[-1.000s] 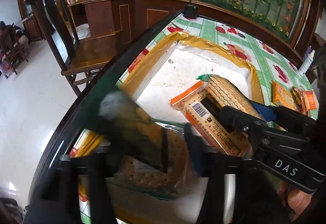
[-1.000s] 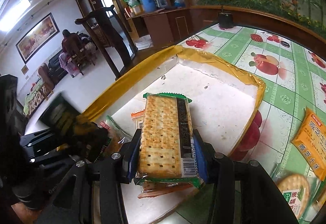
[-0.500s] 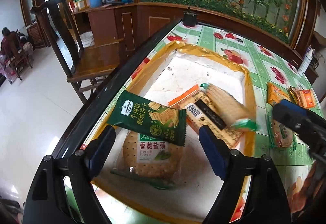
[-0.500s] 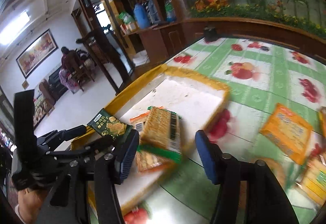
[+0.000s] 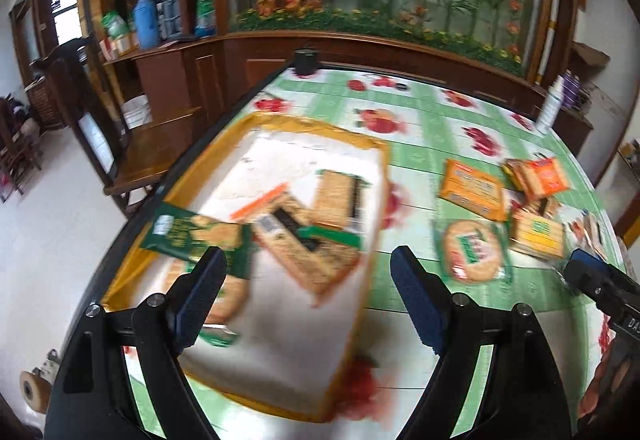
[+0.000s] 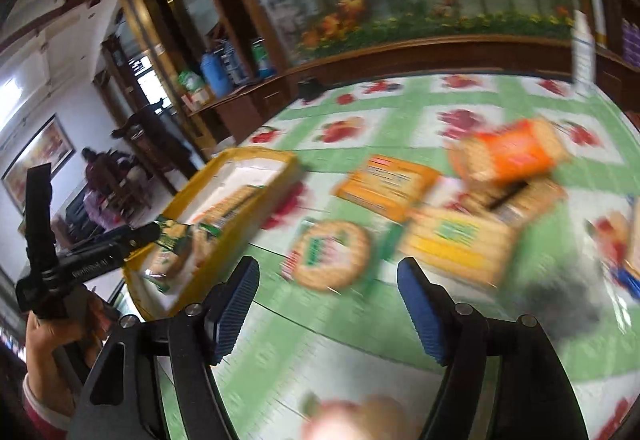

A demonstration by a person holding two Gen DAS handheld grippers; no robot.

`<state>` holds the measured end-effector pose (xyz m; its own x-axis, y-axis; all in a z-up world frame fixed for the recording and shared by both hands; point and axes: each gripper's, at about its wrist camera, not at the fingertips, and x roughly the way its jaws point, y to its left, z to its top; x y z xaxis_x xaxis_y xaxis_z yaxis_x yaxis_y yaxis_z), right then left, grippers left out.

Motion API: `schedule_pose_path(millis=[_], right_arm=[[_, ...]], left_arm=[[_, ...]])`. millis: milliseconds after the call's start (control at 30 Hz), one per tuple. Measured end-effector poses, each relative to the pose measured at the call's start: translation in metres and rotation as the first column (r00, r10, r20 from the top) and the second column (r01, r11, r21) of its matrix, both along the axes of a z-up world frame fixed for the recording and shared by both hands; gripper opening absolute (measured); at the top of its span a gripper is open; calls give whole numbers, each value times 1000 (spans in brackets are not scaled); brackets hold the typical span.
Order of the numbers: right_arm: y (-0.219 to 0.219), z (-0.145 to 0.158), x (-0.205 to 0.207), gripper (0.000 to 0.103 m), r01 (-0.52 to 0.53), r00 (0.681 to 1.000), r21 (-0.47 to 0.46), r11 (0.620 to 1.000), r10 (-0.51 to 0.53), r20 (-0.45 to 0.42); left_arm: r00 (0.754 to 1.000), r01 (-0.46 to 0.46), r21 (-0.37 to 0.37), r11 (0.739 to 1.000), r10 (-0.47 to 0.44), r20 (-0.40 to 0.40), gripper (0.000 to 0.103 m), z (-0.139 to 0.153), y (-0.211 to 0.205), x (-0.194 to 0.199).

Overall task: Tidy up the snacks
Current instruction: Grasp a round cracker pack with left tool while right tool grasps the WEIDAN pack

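Yellow-rimmed tray holds four packets; more snacks lie loose on the table. Right tool is opening, empty, above them; left tool gapes wide, empty. Rushing could scatter the loose packets.

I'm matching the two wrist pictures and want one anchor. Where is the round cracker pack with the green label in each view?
Left wrist: the round cracker pack lies right of centre on the tablecloth, beyond the right fingertip.
Right wrist: it lies at centre, just beyond the open fingertips.
Shared landmark: the yellow-rimmed tray, to the pack's left in both.
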<state>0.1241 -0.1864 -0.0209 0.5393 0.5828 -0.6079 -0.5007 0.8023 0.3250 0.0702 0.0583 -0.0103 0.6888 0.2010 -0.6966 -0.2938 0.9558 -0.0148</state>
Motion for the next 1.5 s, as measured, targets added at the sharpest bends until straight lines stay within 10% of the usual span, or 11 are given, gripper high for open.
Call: schedule_pose_path(millis=[533, 833, 1300, 1500], right_arm=[[-32, -8, 20, 84, -6, 998, -156, 988, 15, 54], [29, -27, 49, 86, -173, 951, -561, 809, 285, 118], [16, -46, 69, 86, -211, 959, -503, 838, 276, 58], [15, -46, 67, 82, -204, 960, -532, 822, 273, 54]], left_arm=[[974, 170, -16, 985, -170, -152, 84, -47, -98, 60], [968, 182, -66, 981, -190, -163, 84, -59, -103, 85], [940, 202, -165, 965, -239, -243, 100, -74, -122, 124], [950, 182, -71, 981, -194, -244, 103, -80, -120, 126]])
